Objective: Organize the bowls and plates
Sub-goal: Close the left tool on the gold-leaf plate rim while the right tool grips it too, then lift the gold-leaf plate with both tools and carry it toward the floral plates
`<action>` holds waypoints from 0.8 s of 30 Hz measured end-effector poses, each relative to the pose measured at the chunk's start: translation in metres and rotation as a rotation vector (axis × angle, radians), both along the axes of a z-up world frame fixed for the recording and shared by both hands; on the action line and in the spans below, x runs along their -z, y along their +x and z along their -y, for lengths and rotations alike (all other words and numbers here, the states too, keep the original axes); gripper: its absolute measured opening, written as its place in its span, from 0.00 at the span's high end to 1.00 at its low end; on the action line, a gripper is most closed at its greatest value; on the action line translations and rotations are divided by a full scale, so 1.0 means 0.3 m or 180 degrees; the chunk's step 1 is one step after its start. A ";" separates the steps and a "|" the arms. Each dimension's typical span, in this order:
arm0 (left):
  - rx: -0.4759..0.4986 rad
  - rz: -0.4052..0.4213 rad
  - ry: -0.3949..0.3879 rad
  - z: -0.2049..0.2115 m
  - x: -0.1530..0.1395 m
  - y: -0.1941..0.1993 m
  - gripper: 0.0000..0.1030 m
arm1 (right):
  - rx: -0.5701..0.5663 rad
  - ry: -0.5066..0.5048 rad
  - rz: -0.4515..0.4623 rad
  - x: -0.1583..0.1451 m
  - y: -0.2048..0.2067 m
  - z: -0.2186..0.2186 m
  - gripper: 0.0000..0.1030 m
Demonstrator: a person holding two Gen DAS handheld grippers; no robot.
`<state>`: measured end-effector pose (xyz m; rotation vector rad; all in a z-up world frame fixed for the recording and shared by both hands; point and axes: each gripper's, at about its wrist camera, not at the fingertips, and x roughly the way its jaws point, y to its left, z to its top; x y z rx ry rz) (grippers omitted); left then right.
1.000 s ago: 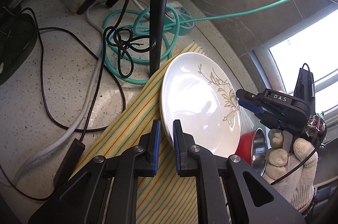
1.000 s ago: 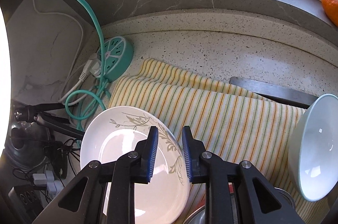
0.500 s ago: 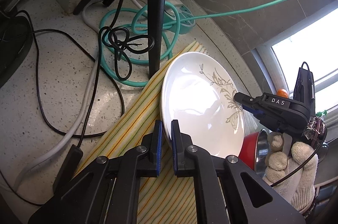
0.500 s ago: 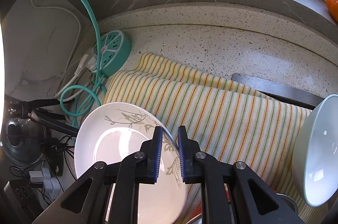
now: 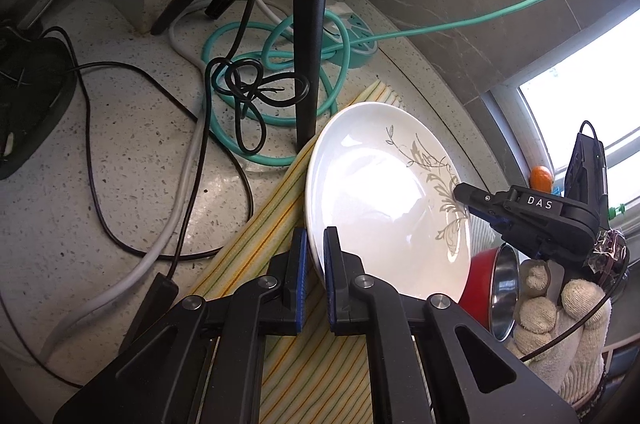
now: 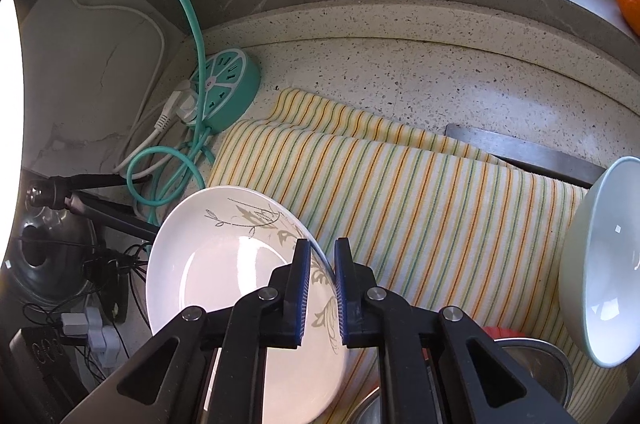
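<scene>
A white plate [image 5: 376, 200] with a grey leaf pattern is held tilted above a striped yellow cloth [image 5: 256, 236]. My left gripper [image 5: 315, 248] is shut on the plate's near rim. My right gripper [image 6: 322, 260] is shut on the opposite rim of the plate [image 6: 224, 264]; it shows in the left wrist view [image 5: 476, 202] at the plate's right edge. A pale green bowl [image 6: 600, 288] stands tilted at the right. A red bowl with a steel inside [image 5: 494, 288] sits under the plate.
A black tripod leg [image 5: 308, 48] stands just beyond the plate. Teal cable coils [image 5: 248, 92], black and white cords [image 5: 188, 160] and a round teal power strip [image 6: 226, 90] lie on the speckled counter [image 6: 400, 72]. An orange fruit [image 6: 628, 4] sits on the window sill.
Both grippers closed their jaws onto the plate's rim. The plate has tilted up and lifted slightly off the cloth.
</scene>
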<state>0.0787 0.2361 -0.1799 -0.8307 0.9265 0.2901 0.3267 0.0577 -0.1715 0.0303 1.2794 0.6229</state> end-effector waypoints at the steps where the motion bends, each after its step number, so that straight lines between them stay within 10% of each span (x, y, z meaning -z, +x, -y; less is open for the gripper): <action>1: -0.0001 -0.0004 0.0005 -0.005 -0.001 -0.010 0.94 | -0.0007 0.0010 0.0001 -0.005 -0.009 0.001 0.89; 24: -0.0141 0.0027 0.0130 -0.044 -0.070 -0.181 0.94 | -0.0212 0.0132 0.0075 -0.058 -0.149 -0.020 0.89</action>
